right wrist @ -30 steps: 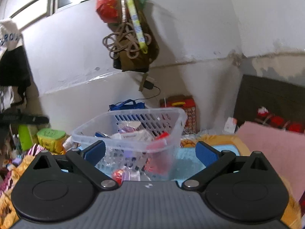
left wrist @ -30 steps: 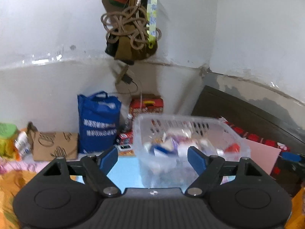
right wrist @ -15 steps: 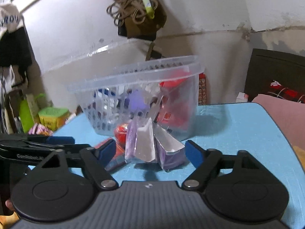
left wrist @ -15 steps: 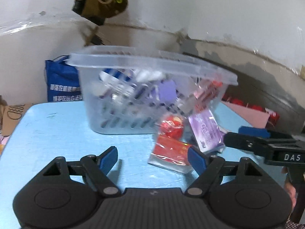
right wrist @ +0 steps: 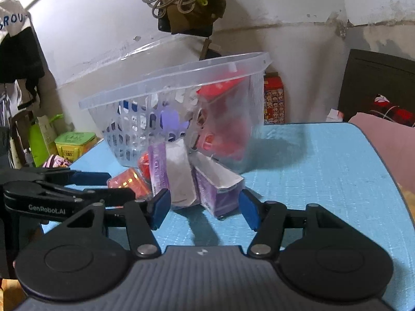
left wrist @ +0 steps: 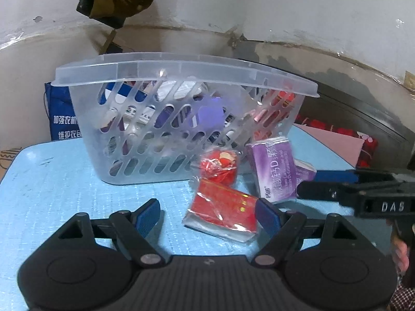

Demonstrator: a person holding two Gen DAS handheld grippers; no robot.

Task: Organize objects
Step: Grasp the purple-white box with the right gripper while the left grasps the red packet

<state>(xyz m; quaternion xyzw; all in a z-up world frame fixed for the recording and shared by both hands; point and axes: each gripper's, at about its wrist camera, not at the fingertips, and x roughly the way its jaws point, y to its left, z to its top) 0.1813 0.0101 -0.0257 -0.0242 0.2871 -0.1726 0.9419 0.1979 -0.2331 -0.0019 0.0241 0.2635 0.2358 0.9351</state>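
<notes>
A clear slotted plastic basket (left wrist: 181,119) full of small packets stands on the blue table mat (left wrist: 52,194). In front of it lie a red foil packet (left wrist: 223,210), a round red wrapped item (left wrist: 219,167) and two purple boxes (left wrist: 275,168). My left gripper (left wrist: 207,212) is open low over the mat, the red packet lying between its fingers near the right one. My right gripper (right wrist: 205,206) has its jaws closing around the purple boxes (right wrist: 218,191), pads not clearly pressing on them. The right wrist view also shows the left gripper (right wrist: 77,184) beside the red packet (right wrist: 128,182).
A blue shopping bag (left wrist: 62,119) stands behind the basket at the left. A bundle of cord and bags (right wrist: 181,2) hangs on the wall above. A green-lidded tub (right wrist: 74,142) sits off the mat's left edge, and pink bedding (right wrist: 381,129) lies to the right.
Both grippers have come down from above the basket's rim to mat level, bringing the loose packets in front of the basket into view. The right jaws have narrowed around the purple boxes.
</notes>
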